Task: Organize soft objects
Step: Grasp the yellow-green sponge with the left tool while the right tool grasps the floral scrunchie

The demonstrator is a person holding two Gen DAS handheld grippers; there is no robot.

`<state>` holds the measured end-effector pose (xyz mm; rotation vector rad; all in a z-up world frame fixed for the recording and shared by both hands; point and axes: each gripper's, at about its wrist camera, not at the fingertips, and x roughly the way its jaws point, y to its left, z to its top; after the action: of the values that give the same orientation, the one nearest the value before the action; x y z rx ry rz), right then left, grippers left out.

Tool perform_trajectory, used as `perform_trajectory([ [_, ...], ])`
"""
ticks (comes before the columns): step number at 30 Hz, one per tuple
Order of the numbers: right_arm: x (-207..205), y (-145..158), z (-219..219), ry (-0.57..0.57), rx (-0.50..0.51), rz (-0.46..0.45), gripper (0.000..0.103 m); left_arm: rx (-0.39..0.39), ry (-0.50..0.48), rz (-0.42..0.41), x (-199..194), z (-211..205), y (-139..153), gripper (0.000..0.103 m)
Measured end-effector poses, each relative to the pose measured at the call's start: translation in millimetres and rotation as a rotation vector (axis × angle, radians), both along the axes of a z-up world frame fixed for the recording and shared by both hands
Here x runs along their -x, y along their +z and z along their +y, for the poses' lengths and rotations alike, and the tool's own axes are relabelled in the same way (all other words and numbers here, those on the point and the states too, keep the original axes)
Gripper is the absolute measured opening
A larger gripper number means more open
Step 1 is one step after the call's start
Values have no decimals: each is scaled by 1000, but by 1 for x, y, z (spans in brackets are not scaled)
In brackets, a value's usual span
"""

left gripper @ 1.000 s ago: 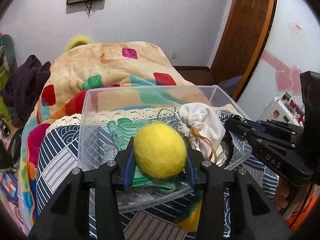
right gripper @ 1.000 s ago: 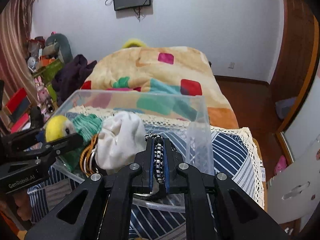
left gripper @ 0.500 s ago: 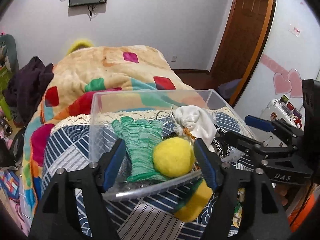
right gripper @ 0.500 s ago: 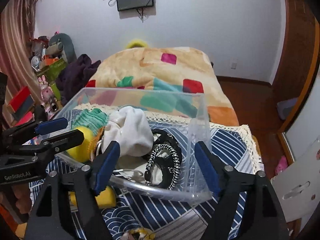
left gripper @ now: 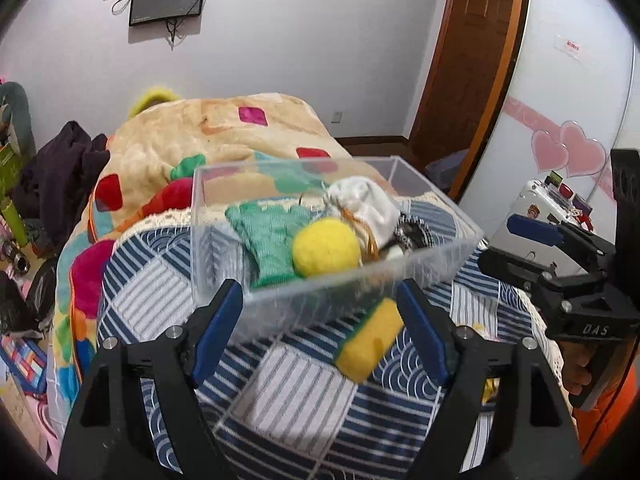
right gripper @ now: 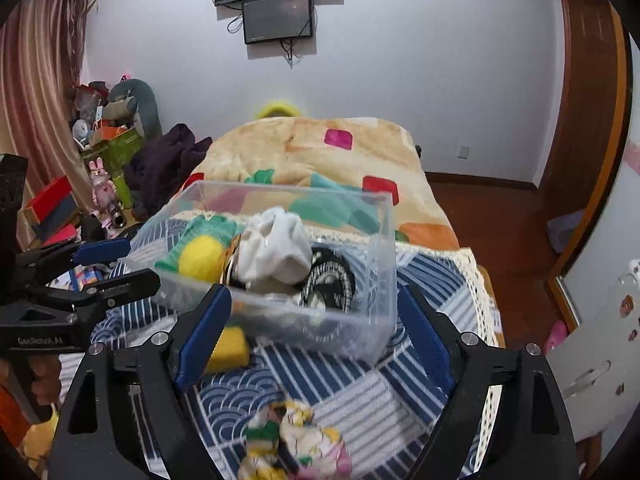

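Note:
A clear plastic bin [left gripper: 352, 288] [right gripper: 384, 248] stands on the blue patterned cloth. It holds a yellow felt ball [left gripper: 326, 246] [right gripper: 200, 258], a green knit glove [left gripper: 272, 232], a white pouch [left gripper: 368, 210] [right gripper: 276, 248] and a black-and-white braided band [right gripper: 330, 284]. A yellow sponge [left gripper: 368, 340] [right gripper: 228, 346] lies in front of the bin. A crumpled floral cloth [right gripper: 292, 440] lies nearer. My left gripper [left gripper: 320, 328] is open and empty, just before the bin. My right gripper [right gripper: 316, 332] is open and empty too.
The cloth [left gripper: 280, 392] covers the bed end; a colourful blanket [left gripper: 180, 152] lies behind it. Dark clothes [right gripper: 168, 164] and toys sit at the left. A wooden door [left gripper: 472, 60] and a white cabinet [right gripper: 600, 320] are at the right.
My left gripper let the yellow ball go into the bin and my right gripper let the braided band go. Both opened and drew back from the bin.

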<state>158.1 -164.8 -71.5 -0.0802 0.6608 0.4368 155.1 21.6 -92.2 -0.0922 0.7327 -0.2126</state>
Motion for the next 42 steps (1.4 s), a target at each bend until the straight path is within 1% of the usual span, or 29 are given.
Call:
perform_trajectory([
  [1, 2, -2, -1, 3, 1, 5, 87, 1, -2, 8, 3, 0, -3, 79],
  [4, 9, -16, -2, 12, 26, 32, 88, -2, -7, 42, 11, 0, -16, 80],
  [7, 14, -31, -4, 14, 29, 78, 88, -9, -20, 92, 18, -1, -33, 80],
  [10, 18, -50, -3, 30, 22, 139, 88, -11, -21, 122, 23, -4, -48, 80],
  [15, 28, -64, 1, 42, 20, 168, 88, -2, -31, 137, 20, -16, -60, 79],
  [16, 31, -66, 1, 45, 17, 172, 86, -4, -35, 136, 18, -19, -60, 79],
  [18, 35, -70, 3, 51, 17, 181, 86, -2, -44, 125, 14, -24, -59, 74],
  [20, 39, -73, 4, 53, 30, 187, 78, 4, -56, 121, 9, -30, -57, 70],
  [21, 40, -75, 4, 51, 39, 190, 71, 8, -61, 118, 7, -32, -56, 68],
  [23, 39, -80, 5, 43, 54, 204, 66, 10, -69, 116, 2, -36, -54, 65],
  [24, 39, -79, 5, 41, 56, 199, 64, 10, -72, 120, -1, -38, -55, 60],
  [26, 39, -77, 4, 32, 68, 183, 55, 15, -83, 140, -6, -41, -56, 56],
  [28, 39, -76, 2, 21, 70, 178, 41, 14, -91, 162, -10, -43, -59, 54],
  [29, 37, -75, 1, 14, 64, 177, 37, 7, -93, 160, -10, -44, -59, 52],
  [30, 37, -76, -1, 8, 58, 177, 29, 2, -93, 156, -10, -45, -60, 46],
  [31, 36, -75, -5, 4, 45, 179, 25, 0, -91, 152, -9, -45, -60, 43],
  [34, 35, -74, -11, -1, 8, 186, 20, 12, -87, 144, -6, -43, -60, 39],
  [38, 37, -69, -14, -5, -16, 174, 19, 36, -83, 136, 0, -39, -58, 37],
  [42, 38, -59, -15, -12, -24, 146, 19, 40, -74, 100, 10, -33, -46, 37],
])
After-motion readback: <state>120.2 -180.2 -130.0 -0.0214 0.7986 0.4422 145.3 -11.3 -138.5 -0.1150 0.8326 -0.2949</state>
